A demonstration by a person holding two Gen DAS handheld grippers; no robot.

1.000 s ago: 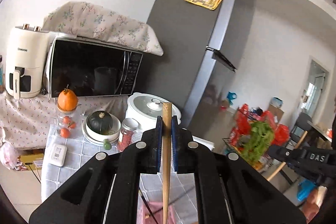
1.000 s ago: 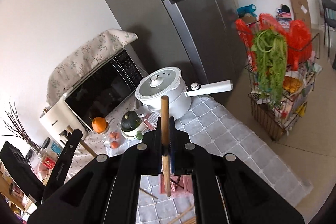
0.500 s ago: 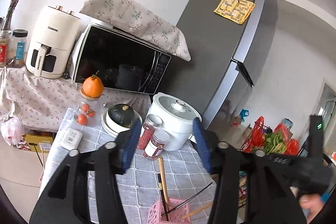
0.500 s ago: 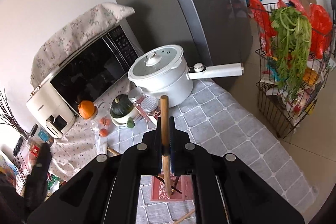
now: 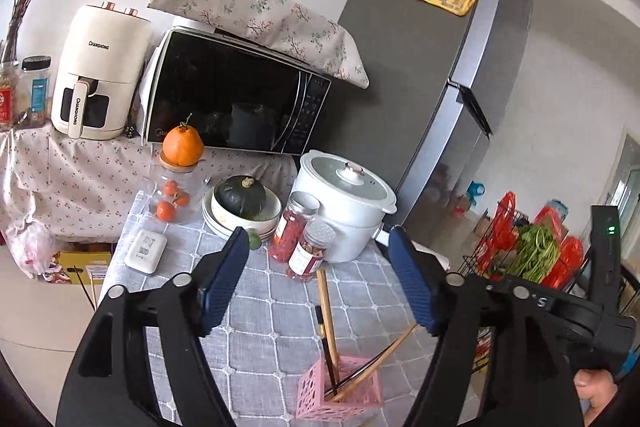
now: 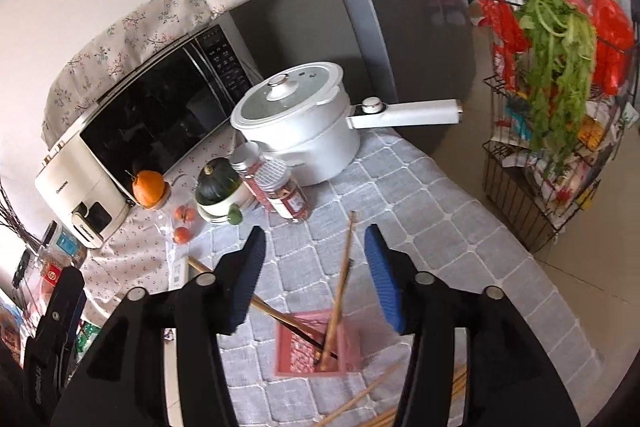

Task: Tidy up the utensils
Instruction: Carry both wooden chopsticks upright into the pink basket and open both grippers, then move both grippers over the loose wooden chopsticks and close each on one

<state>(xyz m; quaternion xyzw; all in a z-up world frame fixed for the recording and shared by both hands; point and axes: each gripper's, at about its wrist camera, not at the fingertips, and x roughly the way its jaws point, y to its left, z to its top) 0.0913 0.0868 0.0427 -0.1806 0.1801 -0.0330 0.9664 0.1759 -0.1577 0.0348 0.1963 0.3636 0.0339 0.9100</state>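
A pink perforated utensil holder [image 5: 340,391] stands on the grey checked tablecloth [image 5: 272,307], and also shows in the right wrist view [image 6: 316,347]. Several wooden and dark chopsticks [image 5: 328,315] stand in it, leaning outward; one wooden chopstick [image 6: 340,287] leans between my right fingers. My left gripper [image 5: 316,279] is open and empty above the holder. My right gripper [image 6: 316,267] is open and empty above it too. More loose chopsticks [image 6: 400,395] lie on the cloth by the holder.
Behind the holder stand two spice jars [image 5: 304,243], a white pot with a long handle [image 6: 296,123], a bowl with a dark squash [image 5: 240,199], a glass jar topped by an orange [image 5: 180,163], a microwave [image 5: 236,95] and an air fryer [image 5: 100,75]. A wire rack of greens [image 6: 560,67] stands right.
Both grippers held a chopstick a second ago. The left opened first and its chopstick stands in the holder; the right has now opened and its chopstick dropped into the holder.
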